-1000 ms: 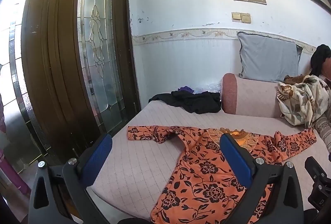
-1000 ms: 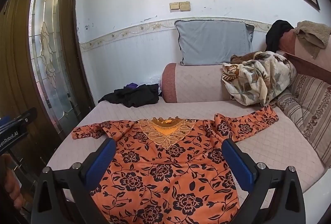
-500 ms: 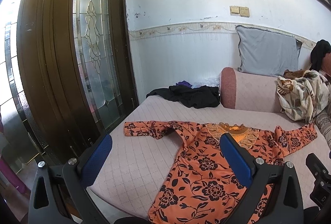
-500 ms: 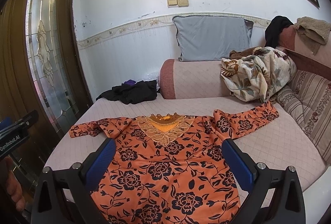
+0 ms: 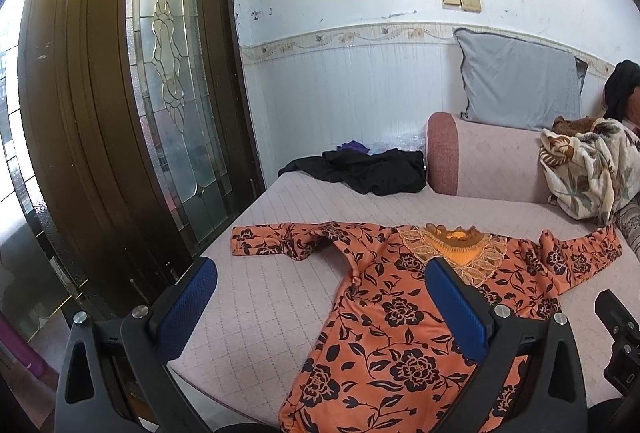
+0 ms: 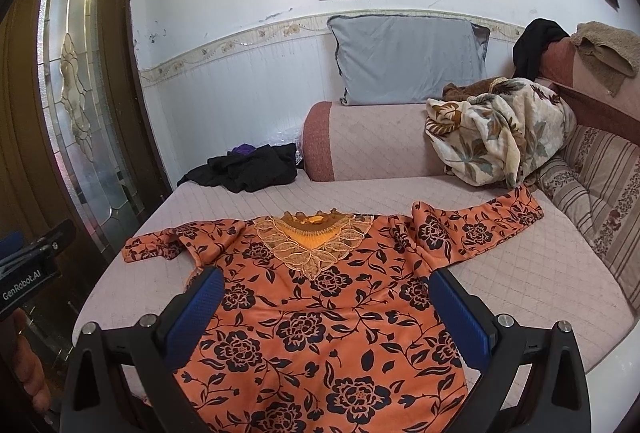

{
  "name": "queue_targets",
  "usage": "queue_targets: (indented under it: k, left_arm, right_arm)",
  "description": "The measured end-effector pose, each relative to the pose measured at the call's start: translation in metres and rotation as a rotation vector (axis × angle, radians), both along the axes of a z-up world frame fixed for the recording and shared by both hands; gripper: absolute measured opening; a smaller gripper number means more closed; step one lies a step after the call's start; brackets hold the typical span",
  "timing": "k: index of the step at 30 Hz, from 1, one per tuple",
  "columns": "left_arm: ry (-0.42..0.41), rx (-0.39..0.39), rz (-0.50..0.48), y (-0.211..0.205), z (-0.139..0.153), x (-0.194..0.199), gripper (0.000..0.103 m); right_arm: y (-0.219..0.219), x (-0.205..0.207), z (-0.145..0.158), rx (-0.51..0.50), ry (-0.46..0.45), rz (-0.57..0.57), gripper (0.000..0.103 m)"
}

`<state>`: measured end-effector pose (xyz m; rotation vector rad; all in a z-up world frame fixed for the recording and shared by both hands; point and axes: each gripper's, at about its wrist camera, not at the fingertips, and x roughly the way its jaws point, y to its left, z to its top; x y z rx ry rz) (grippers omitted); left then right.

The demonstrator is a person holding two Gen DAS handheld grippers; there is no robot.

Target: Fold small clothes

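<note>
**Both claws open, above the shirt**

Left claw: jaws spread wide, nothing between the blue pads. It hangs over the near left part of the sofa, clear of the cloth. Right pad overlaps the shirt's chest in view; left pad sits over bare cushion.

Right claw: jaws also wide apart, empty. Centred over the shirt body, both pads framing the torso below the collar. Not touching the fabric as far as I can tell.

Shirt: orange with black flowers, lying flat, front up, on the sofa seat, hem toward the cameras. Lace collar points away from the claws. Left sleeve is stretched out sideways toward the door, slightly creased. Right sleeve is stretched out toward the striped cushions, bunched at the shoulder.

Further out: black clothes pile at the far left corner of the seat, well apart from the shirt. Floral blanket is heaped on the armrest, just beyond the right cuff. Grey pillow stands against the wall behind it.

Left claw's body is at the left edge of the right wrist view.
</note>
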<state>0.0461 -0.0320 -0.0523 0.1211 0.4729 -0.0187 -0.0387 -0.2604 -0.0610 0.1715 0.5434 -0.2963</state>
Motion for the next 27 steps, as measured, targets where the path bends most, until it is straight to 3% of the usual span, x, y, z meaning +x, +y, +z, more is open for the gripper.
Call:
queue_targets:
  k: [7,12,16,19,24,25,27]
  left_arm:
    - [0.032,0.027,-0.001,-0.018,-0.016,0.024,0.103]
    - [0.083,0.047,-0.008,-0.038,-0.045,0.053,0.103]
    - [0.195,0.052,-0.036,-0.058,-0.092,0.091,0.103]
    - [0.353,0.058,-0.058,-0.075,-0.151,0.129,0.103]
    - [0.504,0.086,-0.058,-0.087,-0.229,0.154,0.103]
    - [0.544,0.094,-0.058,-0.088,-0.242,0.158,0.103]
    - [0.561,0.030,-0.063,-0.082,-0.246,0.160,0.103]
  right_arm:
    - [-0.018,0.018,-0.014,0.016,0.021,-0.015,0.103]
    - [-0.045,0.039,-0.032,0.042,0.039,-0.052,0.103]
    - [-0.077,0.062,-0.055,0.079,0.085,-0.091,0.103]
    - [-0.117,0.085,-0.079,0.108,0.122,-0.128,0.103]
    - [-0.227,0.115,-0.132,0.265,0.153,-0.282,0.103]
    - [-0.250,0.116,-0.142,0.319,0.147,-0.306,0.103]
    - [-0.306,0.115,-0.168,0.518,0.116,-0.378,0.103]
